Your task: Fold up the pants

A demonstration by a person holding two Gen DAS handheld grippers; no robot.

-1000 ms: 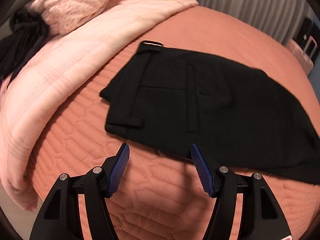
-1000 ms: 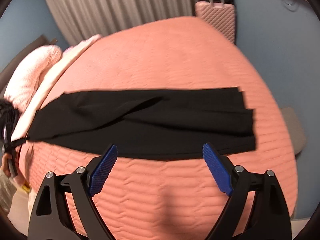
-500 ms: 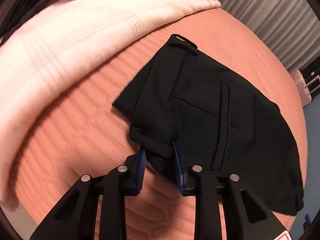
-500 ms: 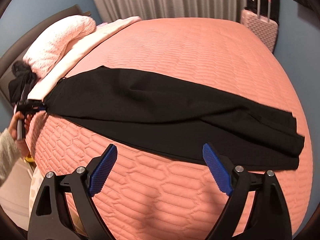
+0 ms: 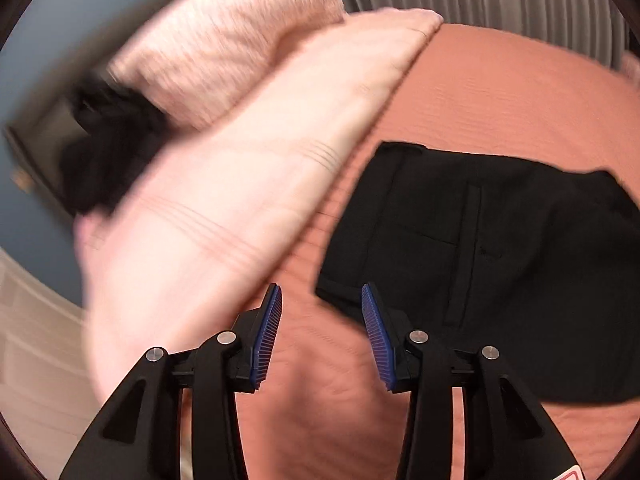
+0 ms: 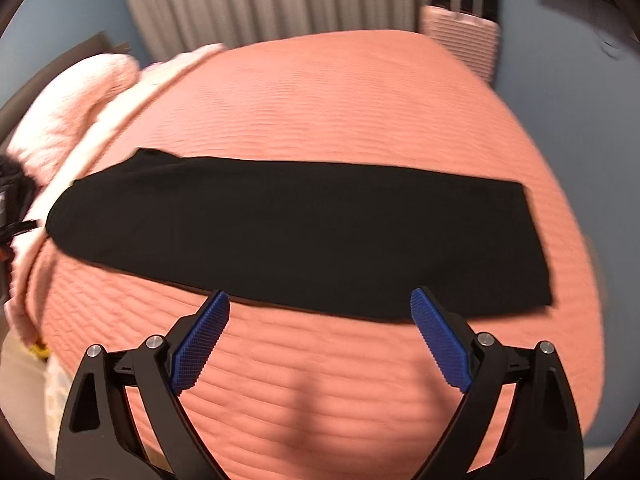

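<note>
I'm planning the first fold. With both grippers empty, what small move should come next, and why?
Probably bring the right gripper forward and close it on the hem end of the black pants. The pants lie flat and full length on the bed, both grippers are open, and the left gripper sits beside the waistband.

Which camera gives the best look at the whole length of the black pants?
The right wrist view: the pants stretch across the bed from waist to hem. The left wrist view shows only the waistband and pocket end.
</note>
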